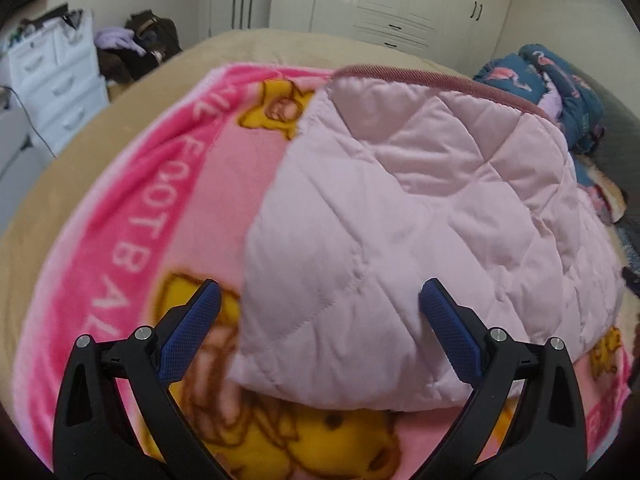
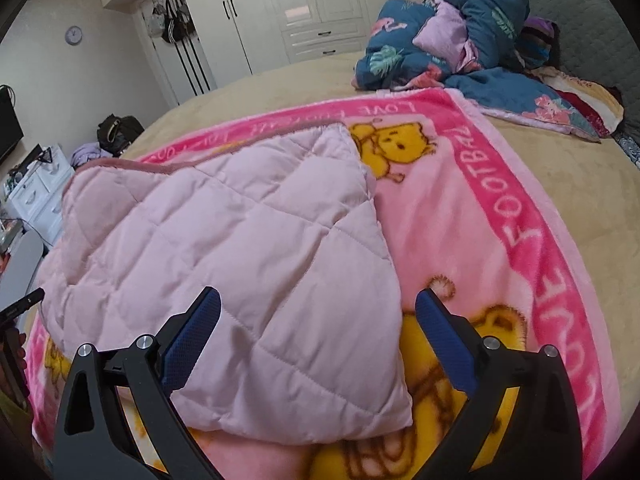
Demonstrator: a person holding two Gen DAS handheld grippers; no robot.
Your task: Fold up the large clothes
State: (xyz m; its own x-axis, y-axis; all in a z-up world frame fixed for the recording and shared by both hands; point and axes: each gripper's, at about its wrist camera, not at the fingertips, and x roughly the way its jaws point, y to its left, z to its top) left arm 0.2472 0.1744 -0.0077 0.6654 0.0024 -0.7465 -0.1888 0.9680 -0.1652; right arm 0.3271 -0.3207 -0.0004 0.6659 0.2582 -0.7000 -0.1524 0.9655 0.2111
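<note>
Pale pink quilted fabric fills the middle of both views: a padded garment (image 1: 420, 216), already doubled over, lies on a pink fleece blanket (image 1: 132, 216) spread across a tan bed (image 1: 48, 184). In the left wrist view the left gripper (image 1: 319, 300) hangs with its blue pads spread wide and nothing pinched; the garment's near lower-left corner sits between and just beyond the fingers, at lower centre of the frame. In the right wrist view the right gripper (image 2: 318, 304) is likewise released and gaping, and the garment's (image 2: 224, 272) near lower-right corner lies between its fingers, with the right-hand edge running up and away toward the frame's centre. Each gripper thus faces its own near corner, neither touching cloth as far as can be told. The garment's long axis appears to run from the near edge toward the darker pink corded trim (image 1: 432, 78) at its far side, so a next fold would probably carry the near edge away toward that trim, or fold one side across; which is not clear. The blanket's (image 2: 460, 208) border carries white lettering: "FOOTBALL" and "LOVE" read clearly in the right view, and "FOOTBA" shows at left in the left view, beside yellow cartoon bears (image 2: 394, 142). A blue flowered duvet (image 2: 460, 36) is heaped at the upper right, well apart from the garment. No brand label is visible on the garment itself.
</note>
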